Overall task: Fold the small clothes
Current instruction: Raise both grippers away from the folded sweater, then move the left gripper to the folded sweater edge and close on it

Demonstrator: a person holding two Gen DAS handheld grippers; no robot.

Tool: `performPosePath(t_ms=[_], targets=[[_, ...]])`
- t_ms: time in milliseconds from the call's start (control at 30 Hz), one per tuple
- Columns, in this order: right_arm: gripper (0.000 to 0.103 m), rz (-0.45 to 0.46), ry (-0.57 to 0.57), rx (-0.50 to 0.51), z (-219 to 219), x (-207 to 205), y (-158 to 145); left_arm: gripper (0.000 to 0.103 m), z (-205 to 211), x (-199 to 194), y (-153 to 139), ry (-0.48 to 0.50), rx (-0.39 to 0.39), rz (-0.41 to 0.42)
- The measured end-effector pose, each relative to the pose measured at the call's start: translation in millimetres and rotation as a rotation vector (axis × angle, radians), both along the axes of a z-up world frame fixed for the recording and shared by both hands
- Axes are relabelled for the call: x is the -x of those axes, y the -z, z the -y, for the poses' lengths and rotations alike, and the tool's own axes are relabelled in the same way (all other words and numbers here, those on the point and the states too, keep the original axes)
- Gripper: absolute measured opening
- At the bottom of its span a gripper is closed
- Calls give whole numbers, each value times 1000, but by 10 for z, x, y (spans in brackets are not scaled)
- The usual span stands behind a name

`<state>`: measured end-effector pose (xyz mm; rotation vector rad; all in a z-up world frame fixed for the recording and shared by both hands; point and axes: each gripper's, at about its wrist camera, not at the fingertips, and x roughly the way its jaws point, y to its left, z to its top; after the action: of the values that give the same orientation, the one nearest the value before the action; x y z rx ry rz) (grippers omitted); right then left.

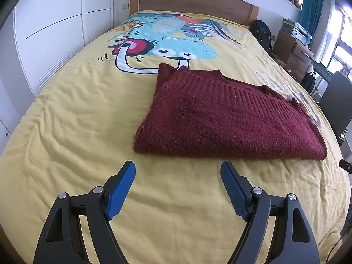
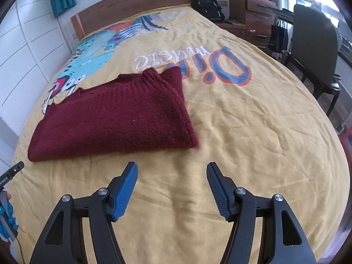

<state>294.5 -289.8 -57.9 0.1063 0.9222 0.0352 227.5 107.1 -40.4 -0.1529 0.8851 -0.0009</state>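
Sweater [image 1: 224, 114] sits folded on the yellow bedspread [image 1: 77, 121], just past both sets of fingers. Left gripper [image 1: 178, 189] and right gripper [image 2: 172, 190] are both spread wide, nothing between them.

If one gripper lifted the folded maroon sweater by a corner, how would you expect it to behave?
The maroon sweater is a thick, soft knit, so it would likely droop and unfold. Its fuzzy, ribbed surface should grip well. On the yellow bedspread, a push would probably bunch it rather than slide it.
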Motion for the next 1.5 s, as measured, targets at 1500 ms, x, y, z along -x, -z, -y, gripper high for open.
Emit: performPosePath(t_ms=[1500], targets=[[67, -19, 147, -70, 973, 162, 289, 49, -879, -1189, 616, -306, 755, -112]])
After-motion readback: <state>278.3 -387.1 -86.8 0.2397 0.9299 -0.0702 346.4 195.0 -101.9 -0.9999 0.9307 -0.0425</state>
